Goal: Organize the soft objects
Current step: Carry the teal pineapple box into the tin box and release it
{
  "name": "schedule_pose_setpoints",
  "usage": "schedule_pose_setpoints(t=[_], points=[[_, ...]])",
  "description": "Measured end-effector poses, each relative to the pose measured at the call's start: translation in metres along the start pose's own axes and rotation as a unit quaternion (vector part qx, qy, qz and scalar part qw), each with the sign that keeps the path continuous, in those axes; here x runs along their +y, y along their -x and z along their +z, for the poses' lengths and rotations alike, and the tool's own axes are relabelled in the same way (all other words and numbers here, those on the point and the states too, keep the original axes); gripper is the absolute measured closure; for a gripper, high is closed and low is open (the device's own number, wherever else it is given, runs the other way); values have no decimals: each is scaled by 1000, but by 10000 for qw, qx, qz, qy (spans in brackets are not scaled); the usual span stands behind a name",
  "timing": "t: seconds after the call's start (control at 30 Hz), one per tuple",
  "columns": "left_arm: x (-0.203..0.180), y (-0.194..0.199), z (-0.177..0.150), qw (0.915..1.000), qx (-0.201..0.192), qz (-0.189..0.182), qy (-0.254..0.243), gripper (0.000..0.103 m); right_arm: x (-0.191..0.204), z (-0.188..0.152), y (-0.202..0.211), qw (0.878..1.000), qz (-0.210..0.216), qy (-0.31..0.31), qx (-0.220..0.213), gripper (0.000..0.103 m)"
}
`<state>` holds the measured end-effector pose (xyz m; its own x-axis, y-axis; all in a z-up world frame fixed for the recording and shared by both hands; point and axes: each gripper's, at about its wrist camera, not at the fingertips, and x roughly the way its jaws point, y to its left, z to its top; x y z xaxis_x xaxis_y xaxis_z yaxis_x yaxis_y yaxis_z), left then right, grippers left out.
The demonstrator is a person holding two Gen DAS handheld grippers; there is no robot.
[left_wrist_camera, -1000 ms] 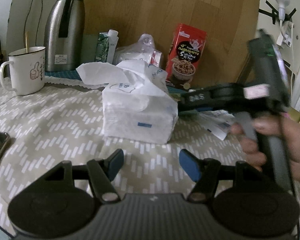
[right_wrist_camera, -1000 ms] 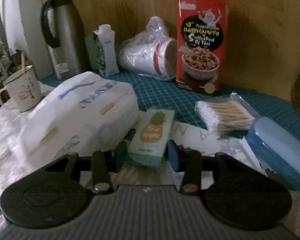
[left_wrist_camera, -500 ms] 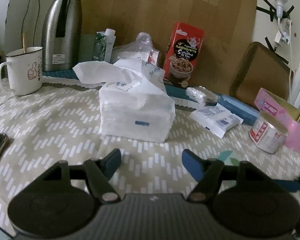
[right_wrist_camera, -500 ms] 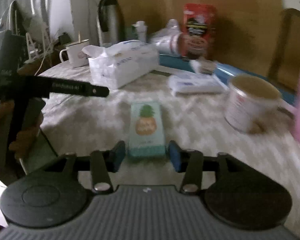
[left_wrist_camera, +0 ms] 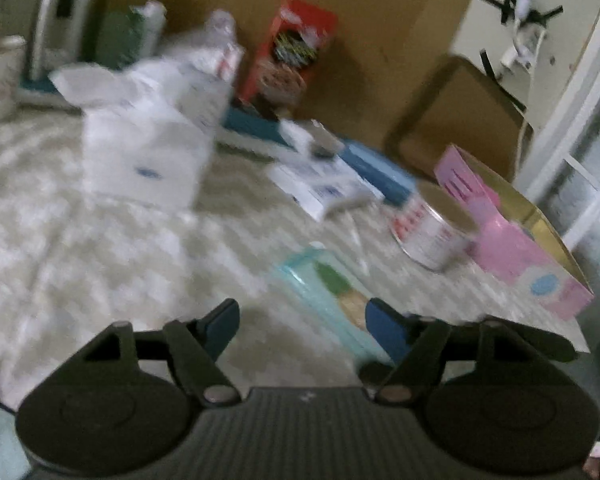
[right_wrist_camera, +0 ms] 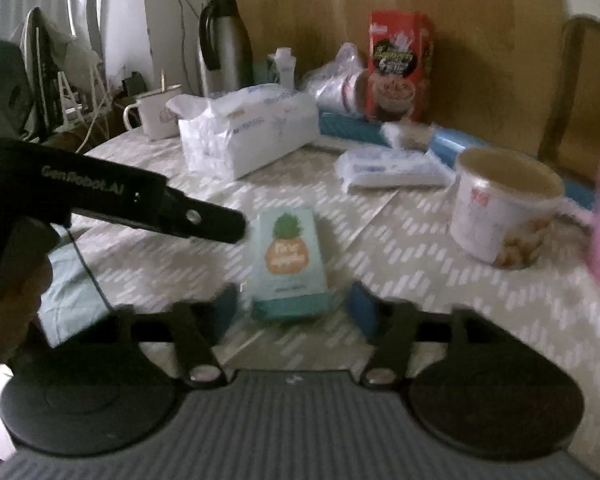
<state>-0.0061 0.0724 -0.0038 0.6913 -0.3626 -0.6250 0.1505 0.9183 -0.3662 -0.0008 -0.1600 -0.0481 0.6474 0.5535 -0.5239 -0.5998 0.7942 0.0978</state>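
Right gripper (right_wrist_camera: 291, 307) low over the tablecloth (right_wrist_camera: 420, 280), jaws closing, with the teal pineapple pack (right_wrist_camera: 287, 264) between the blue pads; small gaps visible on both sides, so not pressed, pack lying flat on the cloth. Left gripper (left_wrist_camera: 298, 330) held apart, nothing between the pads; same pack (left_wrist_camera: 332, 292) just ahead and a little to the right, near the right pad, not touching as far as visible through the blur. In the right view, left gripper's black body reaching in from the left side, tip just beside the pack's far left corner.

Further back, a tin can (right_wrist_camera: 504, 208) to the right of the pack, a pink box (left_wrist_camera: 516, 236) beyond it. Behind the pack, a flat wipes pack (right_wrist_camera: 392, 166). More to the left, a big white tissue pack (right_wrist_camera: 248, 130), one tissue sticking out. At the far edge, a white mug (right_wrist_camera: 156, 114), a steel thermos (right_wrist_camera: 226, 46), a red cereal box (right_wrist_camera: 398, 66).
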Motion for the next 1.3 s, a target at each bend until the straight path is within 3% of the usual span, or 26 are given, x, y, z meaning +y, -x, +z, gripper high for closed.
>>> schedule_pose_setpoints(t=[0.07, 0.17, 0.27, 0.53, 0.8, 1.03, 1.2, 1.3], points=[[-7, -6, -2, 9999, 128, -67, 41, 38, 3, 0, 2, 9999, 30, -121, 24, 59], [-13, -9, -4, 9997, 220, -122, 76, 50, 4, -5, 10, 9976, 403, -558, 31, 59], [-15, -8, -8, 9996, 216, -87, 151, 65, 11, -12, 15, 9977, 335, -582, -75, 59], [-25, -4, -6, 9997, 132, -53, 200, 73, 5, -14, 27, 9962, 192, -789, -325, 60], [-93, -15, 25, 9975, -96, -421, -553, 74, -26, -11, 73, 9869, -603, -905, -1193, 60], [-198, -62, 52, 9837, -275, -993, -1476, 74, -94, -8, 123, 9639, -1567, -1128, -1834, 60], [-269, -110, 64, 9712, -295, -1299, -1978, 72, -149, -8, 138, 9465, -2161, -1299, -2014, 59], [-300, -136, 60, 9666, -302, -1054, -2318, 69, -186, -6, 124, 9396, -2514, -1458, -1807, 59]])
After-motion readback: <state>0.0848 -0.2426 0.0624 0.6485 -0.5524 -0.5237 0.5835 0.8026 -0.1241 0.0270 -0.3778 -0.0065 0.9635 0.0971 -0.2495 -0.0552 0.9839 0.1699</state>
